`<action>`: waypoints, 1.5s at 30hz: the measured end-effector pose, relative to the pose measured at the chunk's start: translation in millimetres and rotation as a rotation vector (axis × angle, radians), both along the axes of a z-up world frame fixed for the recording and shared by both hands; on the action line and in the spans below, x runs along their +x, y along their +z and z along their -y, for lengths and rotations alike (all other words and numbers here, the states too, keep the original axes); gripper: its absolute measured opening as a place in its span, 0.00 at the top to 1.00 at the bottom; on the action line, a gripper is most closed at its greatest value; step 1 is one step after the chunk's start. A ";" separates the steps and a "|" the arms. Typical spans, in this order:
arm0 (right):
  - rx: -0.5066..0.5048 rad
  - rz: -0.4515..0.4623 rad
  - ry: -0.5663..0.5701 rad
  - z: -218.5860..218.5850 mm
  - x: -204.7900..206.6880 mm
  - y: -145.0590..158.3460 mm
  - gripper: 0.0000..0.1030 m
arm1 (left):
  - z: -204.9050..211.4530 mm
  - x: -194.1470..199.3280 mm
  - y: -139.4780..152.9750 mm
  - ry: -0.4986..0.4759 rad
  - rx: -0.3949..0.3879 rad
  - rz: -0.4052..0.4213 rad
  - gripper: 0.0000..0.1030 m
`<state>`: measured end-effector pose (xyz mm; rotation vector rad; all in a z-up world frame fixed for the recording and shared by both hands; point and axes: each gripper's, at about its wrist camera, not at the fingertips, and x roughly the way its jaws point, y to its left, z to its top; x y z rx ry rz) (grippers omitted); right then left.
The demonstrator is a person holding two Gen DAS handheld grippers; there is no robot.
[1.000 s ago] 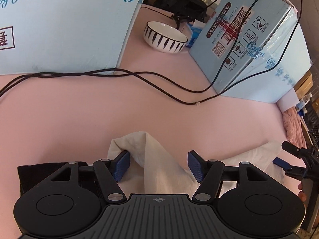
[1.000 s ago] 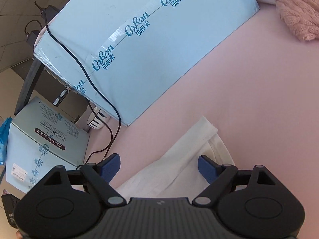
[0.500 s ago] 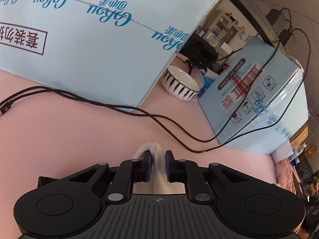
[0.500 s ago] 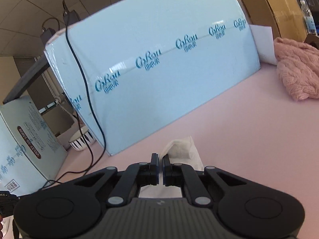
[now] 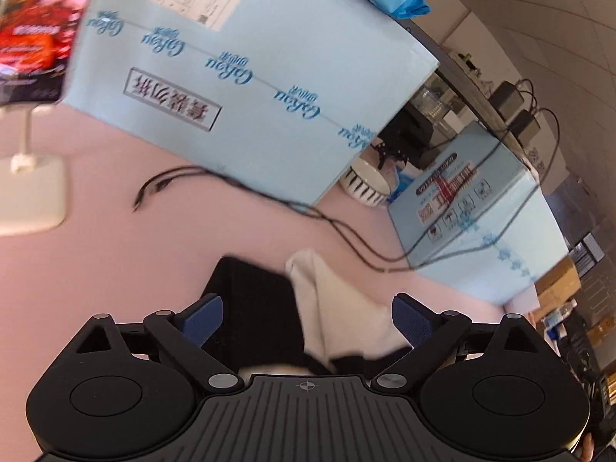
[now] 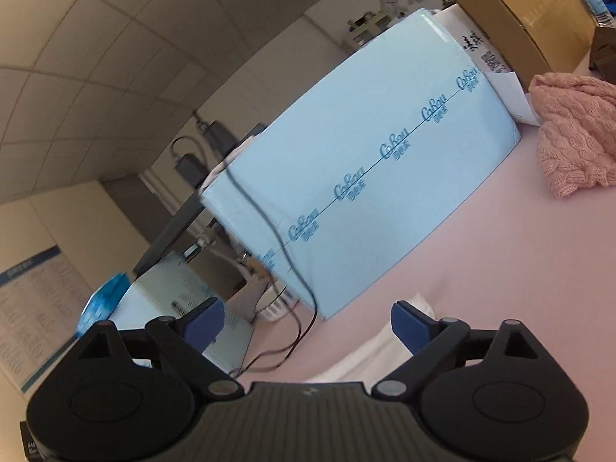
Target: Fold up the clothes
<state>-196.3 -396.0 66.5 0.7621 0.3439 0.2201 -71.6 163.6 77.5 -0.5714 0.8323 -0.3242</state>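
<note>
Two grippers, both with blue-padded jaws opening wide. Left gripper (image 5: 307,317): fingers spread, pinching nothing, above one cream-white knitted cloth (image 5: 331,300) draped over one black garment (image 5: 254,300) on the pink tabletop (image 5: 115,254). Right gripper (image 6: 307,325): fingers spread and empty, with the cream cloth (image 6: 379,350) low beside its right pad. Beyond, two pale blue cardboard boxes: a large one (image 5: 246,77) far left, a smaller one (image 5: 481,223) at right. Between them, one black-and-white striped bowl (image 5: 365,184). Two thin black cables (image 5: 269,196) across the table. One pink knitted sweater (image 6: 573,131) far right.
</note>
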 end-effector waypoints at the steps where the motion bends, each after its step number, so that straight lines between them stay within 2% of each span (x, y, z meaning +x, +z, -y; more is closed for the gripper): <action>1: 0.000 -0.014 0.040 -0.7 -15.1 1.0 0.06 | -7.8 -15.9 -6.5 -0.002 -0.026 -0.037 0.06; 3: 0.016 -0.086 0.130 -1.7 -39.7 -2.7 0.06 | -21.9 -46.9 -22.9 0.013 -0.067 -0.115 0.06; 6: 0.045 -0.227 0.208 -6.7 -70.4 -11.3 0.06 | -19.2 -73.1 -45.5 0.022 -0.059 -0.182 0.06; 9: 0.065 -0.366 0.176 -14.8 -92.8 -26.1 0.06 | -0.5 -78.1 -59.6 -0.025 -0.056 -0.224 0.06; 12: 0.099 -0.426 0.122 -17.6 -106.6 -44.9 0.06 | 26.3 -81.5 -61.1 -0.108 0.055 -0.180 0.00; 14: 0.155 -0.410 0.075 -14.6 -115.5 -58.0 0.05 | 40.0 -83.1 -61.0 -0.121 0.124 -0.154 0.00; 17: 0.301 -0.361 0.008 -8.5 -117.3 -75.1 0.00 | 48.4 -74.8 -61.8 -0.099 0.132 -0.156 0.00; 19: 0.405 -0.332 -0.049 -3.6 -110.2 -85.3 0.00 | 51.2 -62.7 -62.3 -0.122 0.115 -0.167 0.00; 21: 0.428 -0.344 -0.083 -2.9 -105.2 -84.2 0.00 | 50.5 -47.7 -63.4 -0.147 0.078 -0.193 0.00; 24: 0.387 -0.333 -0.120 -11.1 -103.8 -80.4 0.00 | 53.0 -32.3 -63.4 -0.137 0.034 -0.222 0.01; 27: 0.233 -0.292 -0.132 -28.1 -103.7 -72.0 0.00 | 64.8 -31.3 -62.8 -0.137 0.070 -0.189 0.01; 29: 0.055 -0.252 -0.120 -43.0 -95.2 -67.8 0.00 | 73.2 -30.4 -62.2 -0.170 0.111 -0.158 0.01; 30: 0.000 -0.232 -0.120 -47.7 -90.9 -68.9 0.00 | 75.1 -29.0 -62.9 -0.179 0.120 -0.145 0.01; 31: -0.050 -0.213 -0.124 -52.2 -86.7 -70.0 0.00 | 74.9 -27.3 -63.5 -0.178 0.117 -0.142 0.01; 33: -0.075 -0.193 -0.158 -56.4 -81.4 -70.0 0.00 | 74.0 -23.7 -64.2 -0.180 0.105 -0.138 0.01; 34: -0.076 -0.187 -0.175 -57.8 -77.7 -70.0 0.03 | 73.9 -22.2 -64.2 -0.184 0.103 -0.136 0.01; 35: -0.079 -0.183 -0.189 -59.3 -74.3 -70.0 0.09 | 74.0 -21.0 -64.2 -0.190 0.102 -0.131 0.01; 37: -0.090 -0.195 -0.195 -58.9 -68.9 -73.7 0.58 | 76.0 -23.7 -64.6 -0.204 0.126 -0.099 0.06; 38: -0.089 -0.204 -0.202 -57.6 -66.3 -77.3 0.66 | 76.0 -27.6 -64.7 -0.197 0.142 -0.078 0.08; 39: -0.080 -0.200 -0.213 -55.7 -66.8 -81.4 0.79 | 76.1 -31.6 -64.7 -0.190 0.159 -0.057 0.15; 40: -0.073 -0.195 -0.223 -54.0 -67.5 -85.2 0.85 | 75.9 -35.6 -64.7 -0.181 0.177 -0.036 0.29; 41: -0.079 -0.187 -0.220 -53.0 -69.1 -86.8 0.86 | 74.2 -39.5 -64.4 -0.161 0.204 -0.023 0.37; 42: -0.083 -0.181 -0.218 -52.8 -70.7 -87.3 0.87 | 72.7 -43.2 -64.0 -0.142 0.229 -0.012 0.54; 43: -0.087 -0.174 -0.217 -53.6 -72.5 -87.3 0.87 | 72.3 -45.6 -63.2 -0.136 0.246 -0.009 0.61; 45: -0.097 -0.158 -0.216 -55.2 -76.2 -87.2 0.88 | 74.6 -54.2 -60.2 -0.149 0.285 0.018 0.66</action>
